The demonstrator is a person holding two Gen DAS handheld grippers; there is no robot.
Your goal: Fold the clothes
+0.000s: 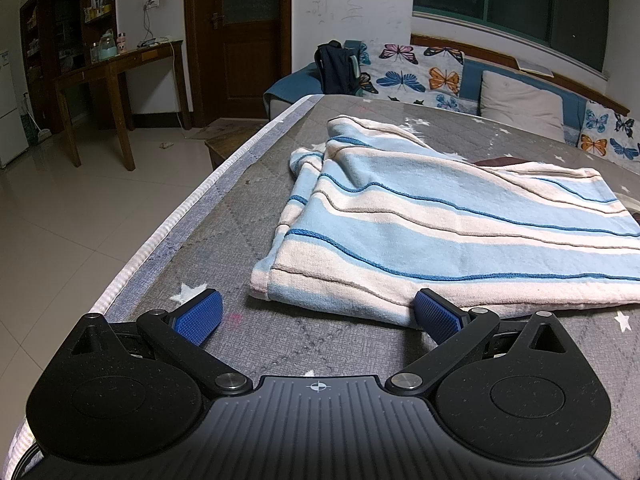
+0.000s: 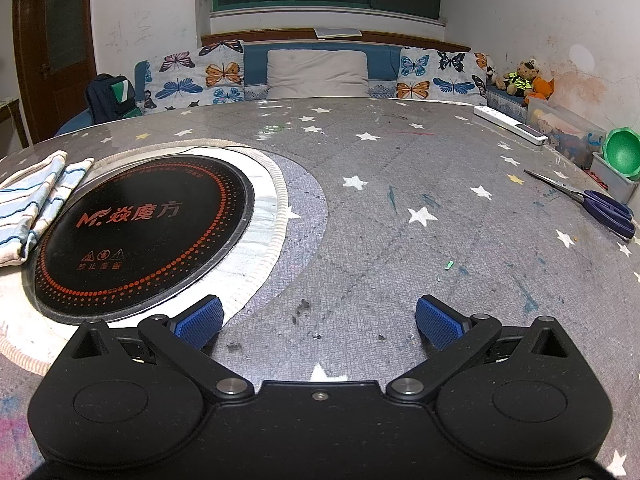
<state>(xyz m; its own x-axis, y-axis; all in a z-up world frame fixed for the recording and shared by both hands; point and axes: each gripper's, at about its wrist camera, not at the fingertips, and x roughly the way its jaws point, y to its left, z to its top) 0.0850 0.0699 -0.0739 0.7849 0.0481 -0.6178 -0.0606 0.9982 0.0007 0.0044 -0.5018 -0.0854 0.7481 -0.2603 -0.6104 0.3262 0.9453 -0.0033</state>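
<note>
While both tongs are held wide apart and empty, nothing is gripped. On the left gripper (image 1: 316, 314), two blue pads (image 1: 199, 316) are spread low over a grey starred table (image 1: 224, 216). Its right pad sits just beside, perhaps touching, the near edge of the cloth (image 1: 440, 224); contact cannot be confirmed. That cloth, striped pale blue and cream, lies already doubled over from 12 to 3 o'clock of the left gripper, with loose folds bunched at its far end.

The right gripper (image 2: 320, 322) is likewise spread, over bare table. A round black hob (image 2: 136, 236), set into the surface, lies at 10 o'clock. The cloth is seen beyond it at 9 o'clock, well apart from this gripper.

To fold well, the near corner should probably be pinched through all layers by the left gripper, and the opposite corner taken by the right one, which must first be brought across. The edge should be lifted evenly so the stripes stay aligned.

Counted: one cloth, one hob, two grippers. One pair of scissors (image 2: 600, 204) lies at 2 o'clock of the right gripper, and one white power strip (image 2: 510, 124) at 1 o'clock.
</note>
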